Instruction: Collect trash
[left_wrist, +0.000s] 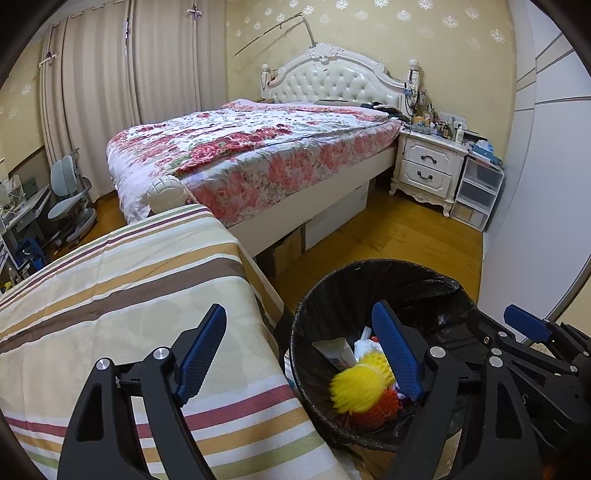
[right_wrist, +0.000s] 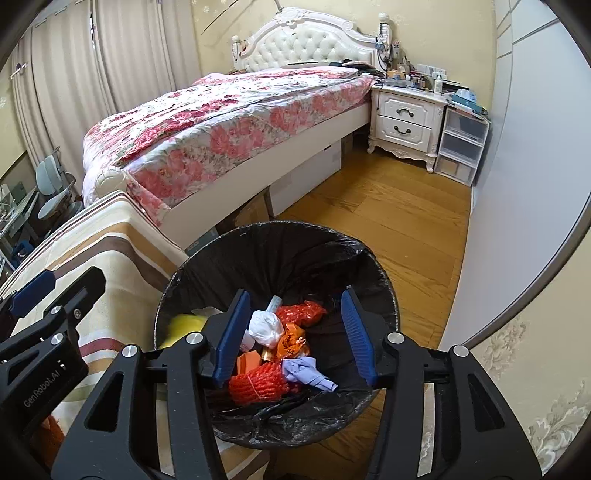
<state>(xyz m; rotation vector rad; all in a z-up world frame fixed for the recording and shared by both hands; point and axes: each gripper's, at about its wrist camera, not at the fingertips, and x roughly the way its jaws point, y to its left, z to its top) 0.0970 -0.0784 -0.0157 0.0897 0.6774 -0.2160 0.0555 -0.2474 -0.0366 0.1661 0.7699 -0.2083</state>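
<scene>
The left gripper (left_wrist: 301, 352) is hovering with its fingers (left_wrist: 201, 354) spread wide and nothing between the pads: one finger is hanging over the striped cover (left_wrist: 122, 295), the other over the bin (left_wrist: 402, 269). The yellow spiky ball (left_wrist: 360, 384) is sitting blurred inside the bin, just beside the right-hand finger, free of both pads. It is lying on an orange net (left_wrist: 380, 411), next to a flattened tube (left_wrist: 338, 354) and a white wad (left_wrist: 365, 347).

The right gripper (right_wrist: 295, 338) is pointing down into the same bin (right_wrist: 284, 230), its fingers (right_wrist: 231, 339) apart and gripping nothing. Between them, down in the black liner, are lying the white wad (right_wrist: 264, 326), orange nets (right_wrist: 258, 384), an orange wrapper (right_wrist: 291, 341) and a lilac crumpled piece (right_wrist: 306, 373). The yellow ball (right_wrist: 184, 325) is showing as a smear at the bin's left edge, partly behind the left finger of this gripper.

The bin is standing on the wooden floor (right_wrist: 388, 221), touching or just beside the striped cover (right_wrist: 110, 236). The bed (right_wrist: 221, 122) with a floral quilt is lying beyond it, and a white nightstand (right_wrist: 406, 118) is standing by the headboard. Each gripper is showing at the edge of the other's view.
</scene>
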